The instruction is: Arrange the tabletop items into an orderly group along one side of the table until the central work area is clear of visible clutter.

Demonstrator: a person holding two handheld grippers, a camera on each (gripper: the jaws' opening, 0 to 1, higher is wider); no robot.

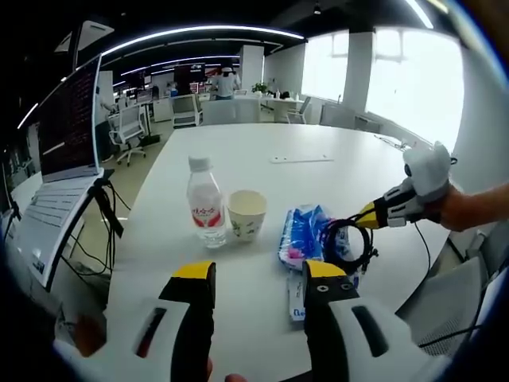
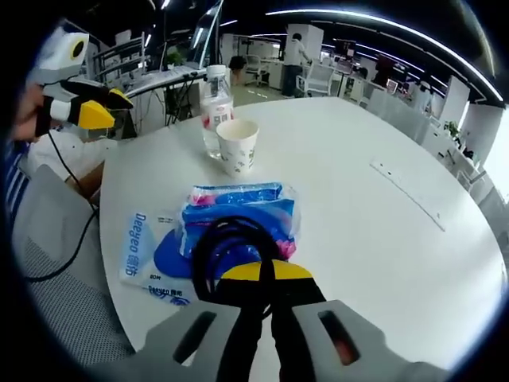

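A clear water bottle [image 1: 205, 203] with a red label stands beside a paper cup [image 1: 246, 215] on the white table [image 1: 238, 151]. To their right lies a blue soft pack [image 1: 301, 232], with a flat white-and-blue packet [image 1: 296, 302] in front of it. My left gripper [image 1: 261, 274] hovers open, short of these items, holding nothing. My right gripper [image 2: 266, 274] is shut on a black cable coil [image 2: 231, 247] hanging over the blue pack [image 2: 238, 208]. Bottle [image 2: 216, 107] and cup [image 2: 237, 145] stand beyond it. The left gripper [image 2: 107, 105] shows at upper left.
An open laptop [image 1: 64, 159] sits on a stand off the table's left edge. A thin pale strip [image 1: 301, 159] lies on the far table half, also seen as a strip [image 2: 406, 191] to the right. Office chairs and desks fill the background.
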